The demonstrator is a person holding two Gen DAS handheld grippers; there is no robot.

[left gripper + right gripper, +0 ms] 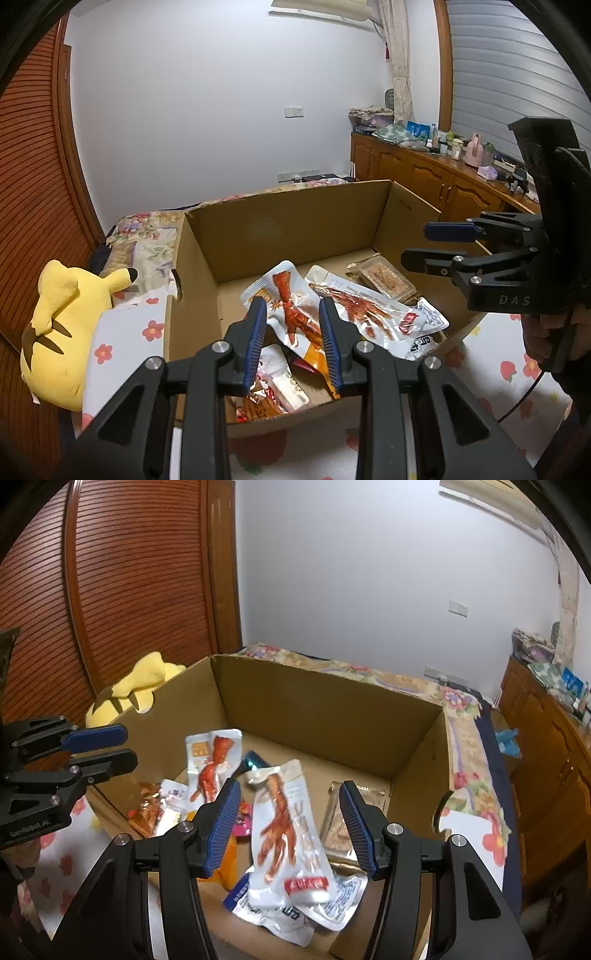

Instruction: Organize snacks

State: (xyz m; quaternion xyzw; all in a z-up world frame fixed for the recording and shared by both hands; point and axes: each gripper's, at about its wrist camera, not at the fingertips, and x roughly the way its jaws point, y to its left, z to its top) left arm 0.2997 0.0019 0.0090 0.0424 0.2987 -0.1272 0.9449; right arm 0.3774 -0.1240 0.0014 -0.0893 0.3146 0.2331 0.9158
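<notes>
Hovering over an open cardboard box (280, 229), both grippers point down into it, box sitting on a bed w/ a floral sheet (122, 332).

Left gripper (293, 343): fingers (256, 332) part open, narrow gap, blue pads apart. Seen through the gap is a white chicken-foot snack pack (291, 302) lying in the box below; pads don't press on it, nothing held. Just right of the fingers lies a 2nd clear chicken-foot pack (369, 314), and beyond that a clear pack of brown dried snack (384, 280) near the box's right wall. Under the fingers, toward the near wall, small red/orange packets (269, 398).

Right gripper (291, 830): fingers (221, 827) about half open, wider than left, empty. Clear chicken-foot pack (288, 834) lies betw. them in view but lower down on the box floor, on top of a blue/white crumpled wrapper (280, 915); can't tell any contact, pads look clear of it. Ahead-left of the fingers is the white chicken-foot pack (210, 768); just right of the right finger, the brown dried-snack pack (343, 830). Orange pack (229, 864) just behind the left finger.

Yellow plush toy (62, 332) lies outside the box, well left of the left fingers. Wooden counter (443, 177) w/ bottles runs along the far right wall.
</notes>
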